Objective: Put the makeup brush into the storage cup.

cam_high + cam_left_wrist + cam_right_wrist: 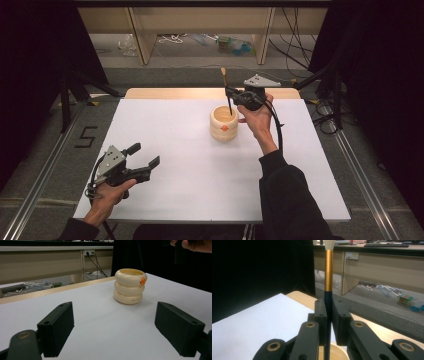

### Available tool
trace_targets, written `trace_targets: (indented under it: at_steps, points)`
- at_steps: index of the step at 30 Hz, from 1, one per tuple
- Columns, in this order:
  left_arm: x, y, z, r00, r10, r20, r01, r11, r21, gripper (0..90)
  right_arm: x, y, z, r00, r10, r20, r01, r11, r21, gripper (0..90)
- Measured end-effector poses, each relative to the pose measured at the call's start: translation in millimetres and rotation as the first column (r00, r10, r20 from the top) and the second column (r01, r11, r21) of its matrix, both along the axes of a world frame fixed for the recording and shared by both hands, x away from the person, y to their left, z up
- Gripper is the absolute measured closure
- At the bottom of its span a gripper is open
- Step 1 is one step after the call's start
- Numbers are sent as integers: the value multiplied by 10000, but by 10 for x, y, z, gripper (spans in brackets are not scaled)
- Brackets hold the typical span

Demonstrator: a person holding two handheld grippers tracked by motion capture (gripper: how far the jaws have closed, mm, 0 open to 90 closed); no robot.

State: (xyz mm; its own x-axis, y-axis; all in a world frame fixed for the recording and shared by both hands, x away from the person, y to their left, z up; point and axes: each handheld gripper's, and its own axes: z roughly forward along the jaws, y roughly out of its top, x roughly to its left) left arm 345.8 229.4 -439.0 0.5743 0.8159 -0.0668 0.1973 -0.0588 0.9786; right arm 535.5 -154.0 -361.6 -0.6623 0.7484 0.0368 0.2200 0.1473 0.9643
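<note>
- A white table (200,170) carries a cream holder (224,122) shaped like three stacked rings, standing upright near the far edge, a little right of the middle.
- The holder bears a small orange mark (225,128) on the side facing the near edge; in the left gripper view the same mark (143,281) sits on the top ring of the holder (130,286).
- The right gripper (231,93) hangs just above the holder's far right rim, held by the person's right hand (257,120).
- Its jaws are closed tight on a brush (226,92), which stands upright with its dark lower end dipping into the holder's mouth.
- In the right gripper view the brush (328,277) shows a dark handle between the jaws, a gold band above and a pale tip at the top.
- The left gripper (145,157) sits near the near left corner of the table, held by the left hand (107,195).
- Its jaws stand wide apart with nothing between them, pointing toward the holder and well apart from it.
</note>
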Motion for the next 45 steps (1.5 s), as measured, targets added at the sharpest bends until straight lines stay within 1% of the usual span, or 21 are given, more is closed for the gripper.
trace_targets:
  at_steps: [1,2,5,6,8,11,12,13,14,17,19,22,23,26,27,30,33,36,38,40,45]
  points:
    - [0,0,0,10000,0,-1,0,10000,5,155,9,7,-11,10000,0,13,0,10000,15,832]
    - [-1,-1,0,10000,0,3,0,10000,-6,155,9,17,-19,9999,5,-153,-5,10000,35,832]
    - [-3,-2,2,10000,-2,13,2,10000,-8,155,30,31,-46,9998,-20,-182,20,10000,14,832]
    - [-2,-2,1,10000,-1,6,1,10000,-14,155,44,34,-57,10000,-29,-48,29,10000,10,831]
    - [-3,-1,2,10000,7,4,-7,10000,-17,155,55,44,-74,9999,-69,-123,69,10000,-56,832]
    - [-6,-8,2,10000,21,-36,-21,9999,-111,155,65,61,-94,9997,-52,-249,53,10000,38,832]
    - [-5,-6,2,10000,4,-19,-4,10000,-74,155,69,67,-100,9996,-39,-273,41,10000,70,831]
    - [-4,-3,3,10000,-5,9,5,10000,-23,155,74,66,-105,9998,-98,-175,97,9999,-47,832]
    - [-3,-2,2,10000,-12,16,12,10000,-8,155,69,74,-107,9995,-63,-305,63,10000,-8,831]
    - [-6,-9,2,10000,23,-41,-24,9999,-125,155,77,86,-120,9997,-55,-247,56,10000,52,831]
    - [-4,-3,5,10000,-19,38,19,10000,-4,155,79,90,-125,9995,-76,-321,77,10000,49,832]
    - [-3,-4,4,10000,-26,24,26,10000,-18,155,87,92,-137,9994,-49,-335,51,10000,67,832]
    - [-5,-6,3,10000,-5,-8,4,10000,-78,155,98,93,-146,9998,-91,-164,91,10000,36,832]
    - [-6,-6,3,10000,16,-23,-16,9999,-104,155,105,103,-160,9998,-79,-199,79,10000,-11,831]
    - [-6,-6,3,10000,9,-15,-10,10000,-90,155,101,116,-166,9993,-80,-362,81,10000,25,832]
    - [-4,-3,5,10000,-20,40,21,10000,-19,155,102,130,-181,9992,-17,-401,16,10000,-18,832]
    - [-6,-6,2,10000,10,-26,-10,9999,-110,155,113,139,-201,9998,-40,-205,37,9999,-119,832]
    - [-6,-2,5,10000,5,20,-5,10000,-56,155,104,153,-208,9992,20,-398,-23,10000,-96,831]
    - [-4,-2,6,10000,-20,44,20,10000,-19,155,109,161,-218,9996,-27,-277,24,9999,-126,831]
    - [-3,-3,5,10000,-21,39,22,10000,-6,155,103,165,-224,9992,17,-410,-23,9999,-152,831]
    - [-4,-3,5,10000,-24,39,24,10000,-5,155,107,167,-251,9993,3,-377,-8,9999,-132,832]
